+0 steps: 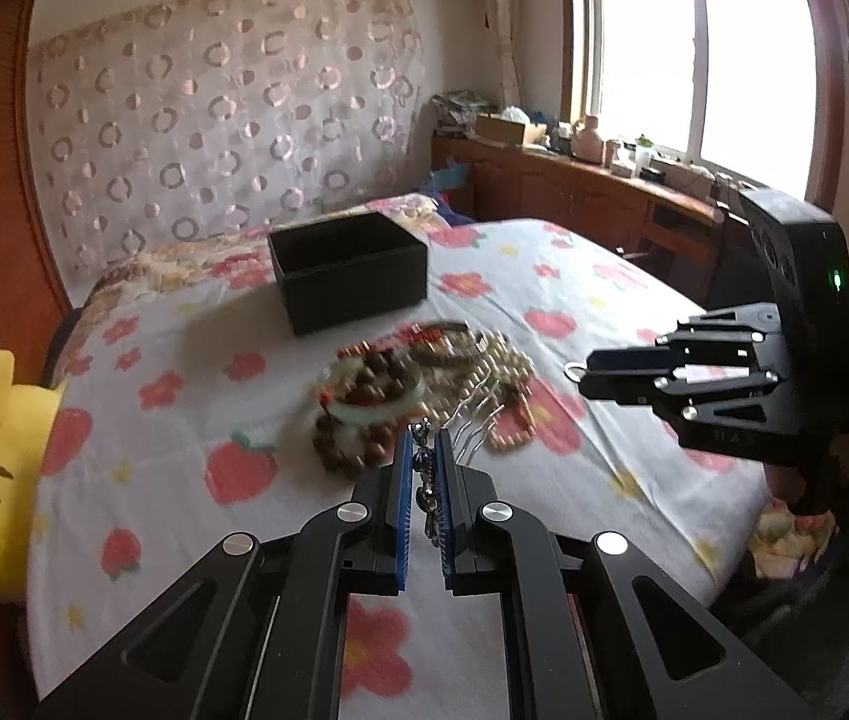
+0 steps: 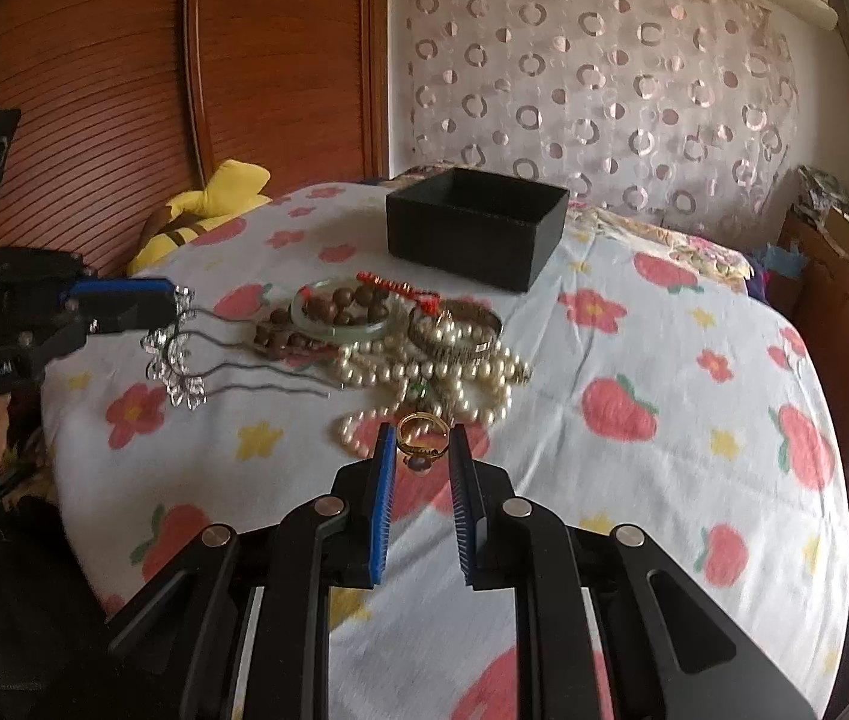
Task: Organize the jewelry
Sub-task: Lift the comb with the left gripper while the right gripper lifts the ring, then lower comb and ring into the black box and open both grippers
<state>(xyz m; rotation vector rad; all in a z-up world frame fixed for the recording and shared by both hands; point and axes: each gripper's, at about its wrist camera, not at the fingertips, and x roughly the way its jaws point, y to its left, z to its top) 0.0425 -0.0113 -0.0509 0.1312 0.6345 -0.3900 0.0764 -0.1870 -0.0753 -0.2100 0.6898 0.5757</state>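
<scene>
meanwhile, black box sits open; its contents cannot be seen.

Bed: floral sheet | head end: circle-patterned curtain | beside curtain: slatted wooden panel | opposite side: bright window above cluttered wooden cabinets

jewelry pile between grippers and open black box, bare bedspread right

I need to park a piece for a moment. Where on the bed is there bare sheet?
Bare sheet lies right of the pearl necklace, toward the bed edge, and between the yellow plush and black box. The heap below the box is crowded.
</scene>
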